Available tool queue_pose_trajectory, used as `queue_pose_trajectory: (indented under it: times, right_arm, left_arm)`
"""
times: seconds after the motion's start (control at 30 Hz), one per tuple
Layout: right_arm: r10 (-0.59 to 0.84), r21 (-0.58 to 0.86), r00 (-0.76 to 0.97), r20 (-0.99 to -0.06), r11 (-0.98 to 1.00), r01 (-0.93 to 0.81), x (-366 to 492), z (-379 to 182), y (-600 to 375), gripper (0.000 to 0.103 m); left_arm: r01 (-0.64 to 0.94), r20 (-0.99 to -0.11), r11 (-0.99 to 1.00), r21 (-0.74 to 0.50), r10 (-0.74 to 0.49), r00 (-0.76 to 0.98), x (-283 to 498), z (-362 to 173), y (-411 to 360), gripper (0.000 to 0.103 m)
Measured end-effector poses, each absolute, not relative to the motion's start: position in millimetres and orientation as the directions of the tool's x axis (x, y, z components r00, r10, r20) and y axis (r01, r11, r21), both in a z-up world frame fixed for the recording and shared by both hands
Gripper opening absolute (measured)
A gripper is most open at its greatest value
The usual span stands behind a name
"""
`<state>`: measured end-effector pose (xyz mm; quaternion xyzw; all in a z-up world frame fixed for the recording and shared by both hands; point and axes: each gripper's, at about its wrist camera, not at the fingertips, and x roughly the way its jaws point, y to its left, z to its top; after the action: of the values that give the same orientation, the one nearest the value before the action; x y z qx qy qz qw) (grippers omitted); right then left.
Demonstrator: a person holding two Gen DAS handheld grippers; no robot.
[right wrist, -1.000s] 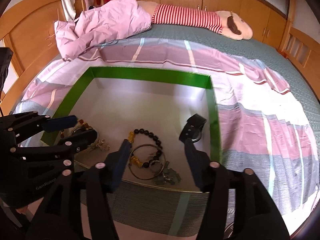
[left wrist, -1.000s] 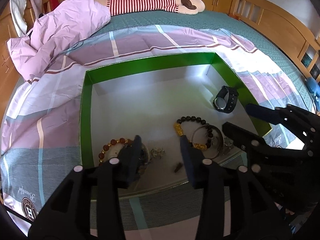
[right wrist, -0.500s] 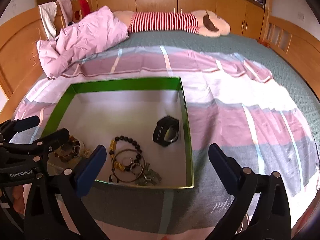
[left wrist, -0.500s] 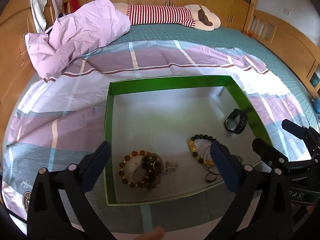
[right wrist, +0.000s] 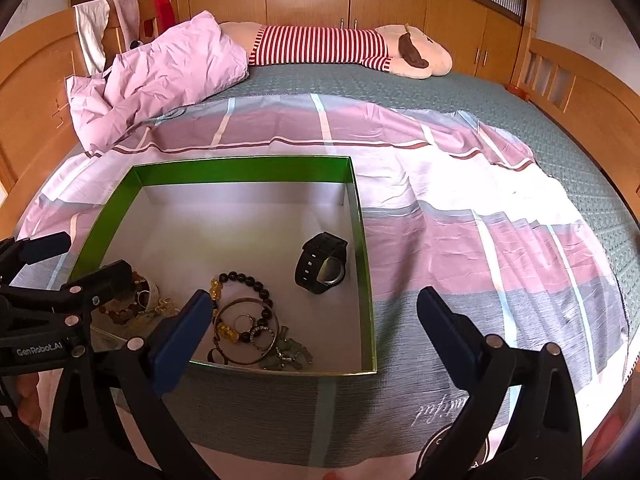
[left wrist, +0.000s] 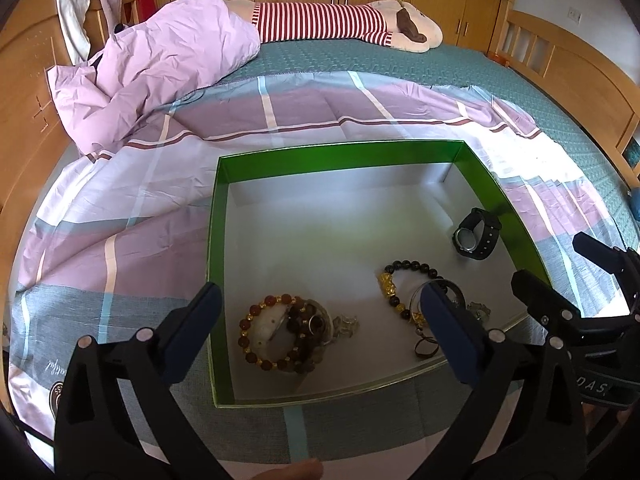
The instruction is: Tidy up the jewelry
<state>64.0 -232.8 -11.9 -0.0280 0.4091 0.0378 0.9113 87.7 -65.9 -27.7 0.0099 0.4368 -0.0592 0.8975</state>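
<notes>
A green box [left wrist: 218, 208] with a silver floor lies on the bed and holds the jewelry; it also shows in the right wrist view [right wrist: 362, 236]. Inside are a black watch [left wrist: 476, 234], a black and gold bead bracelet [left wrist: 404, 280], an amber bead bracelet [left wrist: 264, 332] over a pale piece, metal bangles [right wrist: 250, 332] and small green pieces [right wrist: 286, 354]. My left gripper [left wrist: 320, 334] is open and empty above the box's near edge. My right gripper [right wrist: 314, 330] is open and empty above the near right corner.
The box rests on a pink, white and grey checked sheet [left wrist: 120, 208]. A crumpled pink duvet [left wrist: 160, 64] and a striped plush toy [left wrist: 340, 24] lie at the far end. Wooden bed rails [right wrist: 560, 92] and cupboards surround the bed.
Both grippers have opened wide and drawn back and up from the box. Each was nearly closed low over the jewelry a second ago. The jewelry stays in the box.
</notes>
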Motion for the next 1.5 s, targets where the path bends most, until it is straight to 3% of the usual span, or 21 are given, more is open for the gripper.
queue_pose_trajectory:
  times: [1.5]
  right_arm:
    - [0.049, -0.021, 0.656, -0.753, 0.995, -0.098, 62.7, -16.7, -229.7, 0.100]
  left_arm:
    - [0.123, -0.803, 0.992, -0.011, -0.083, 0.590, 89.3, -34.1, -64.8, 0.099]
